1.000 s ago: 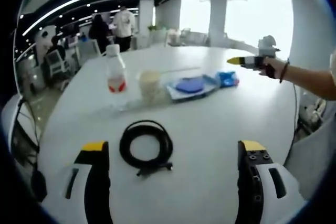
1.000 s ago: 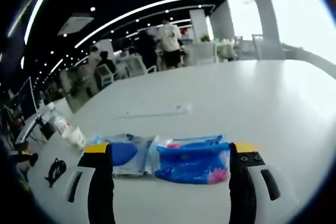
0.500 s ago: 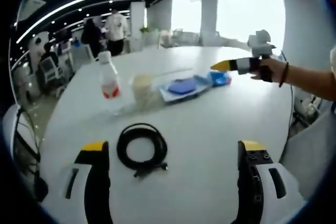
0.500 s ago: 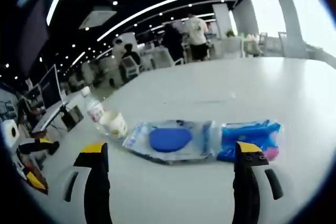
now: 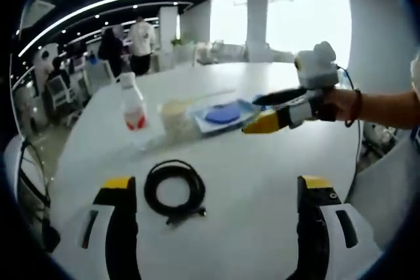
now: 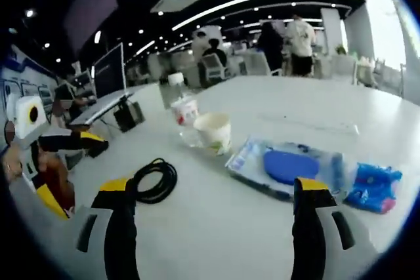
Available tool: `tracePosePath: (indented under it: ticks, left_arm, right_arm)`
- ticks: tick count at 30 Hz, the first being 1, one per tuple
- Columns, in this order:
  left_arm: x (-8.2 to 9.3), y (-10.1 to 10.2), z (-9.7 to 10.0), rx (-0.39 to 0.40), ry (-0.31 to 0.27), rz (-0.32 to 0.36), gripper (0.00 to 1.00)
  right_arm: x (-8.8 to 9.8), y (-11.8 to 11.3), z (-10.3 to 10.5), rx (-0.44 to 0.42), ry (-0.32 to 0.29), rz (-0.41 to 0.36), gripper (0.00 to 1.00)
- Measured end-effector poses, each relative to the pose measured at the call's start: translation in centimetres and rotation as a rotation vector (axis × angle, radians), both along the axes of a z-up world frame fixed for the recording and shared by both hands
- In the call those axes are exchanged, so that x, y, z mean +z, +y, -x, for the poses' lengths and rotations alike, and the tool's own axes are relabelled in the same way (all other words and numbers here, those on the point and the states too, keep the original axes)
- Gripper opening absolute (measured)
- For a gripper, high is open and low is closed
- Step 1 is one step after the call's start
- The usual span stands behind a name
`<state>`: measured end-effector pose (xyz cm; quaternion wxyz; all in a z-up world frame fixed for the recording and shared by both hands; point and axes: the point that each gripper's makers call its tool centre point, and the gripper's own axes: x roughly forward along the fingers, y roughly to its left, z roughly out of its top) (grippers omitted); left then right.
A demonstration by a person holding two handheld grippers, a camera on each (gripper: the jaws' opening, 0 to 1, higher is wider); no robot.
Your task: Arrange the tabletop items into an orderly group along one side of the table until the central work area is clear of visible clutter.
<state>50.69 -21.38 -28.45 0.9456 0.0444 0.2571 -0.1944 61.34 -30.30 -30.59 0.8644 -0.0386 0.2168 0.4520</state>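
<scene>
A coiled black cable lies on the white table just beyond my left gripper, which is open and holds nothing. Behind the cable stand a clear bottle with a red label and a paper cup, with a clear bag holding a blue item beside them. My right gripper, held by a hand, hovers open near that bag. In the right gripper view its own jaws stand open over bare table, facing the cable, bottle, cup, bag and a blue packet.
My left gripper shows at the far left of the right gripper view. Behind the table are desks, monitors, chairs and several people. A thin white strip lies on the far side of the table.
The right gripper has swung left and inward from the table's far side to near the clear bag; its view now takes in the cup, bottle and cable. The left view barely shifted.
</scene>
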Motion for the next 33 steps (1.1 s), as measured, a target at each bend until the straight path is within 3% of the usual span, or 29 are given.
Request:
tracePosePath:
  ticks: [3,6,10,15,19,24,29,33]
  left_arm:
    - [-0.1,0.0,0.1,-0.004,0.008,0.002,0.99]
    - [-0.1,0.0,0.2,-0.004,0.01,0.004,0.99]
    - [0.3,-0.2,0.0,0.004,0.013,0.074,0.99]
    - [0.1,0.0,0.0,0.007,0.013,0.042,0.99]
    - [0.0,0.2,0.1,0.005,0.01,0.01,0.99]
    - [0.1,0.6,0.4,-0.006,0.022,-0.014,0.99]
    - [-0.1,0.7,0.8,-0.022,0.031,-0.042,0.99]
    - [-0.3,1.0,1.4,-0.023,0.041,-0.047,0.99]
  right_arm:
    - [0.2,2.1,1.3,0.083,-0.025,-0.008,0.99]
    - [-0.2,3.6,2.3,0.125,-0.013,-0.005,0.99]
    - [-0.6,5.5,3.7,0.21,-0.044,0.015,0.99]
    - [-1.0,7.7,5.1,0.283,-0.06,0.01,0.99]
    - [-1.3,9.1,5.7,0.326,-0.078,0.0,0.89]
    - [-1.6,10.7,6.6,0.382,-0.09,-0.015,0.87]
    - [-2.6,11.5,6.9,0.433,-0.122,0.034,0.82]
    - [-3.5,11.9,7.0,0.458,-0.12,0.059,0.69]
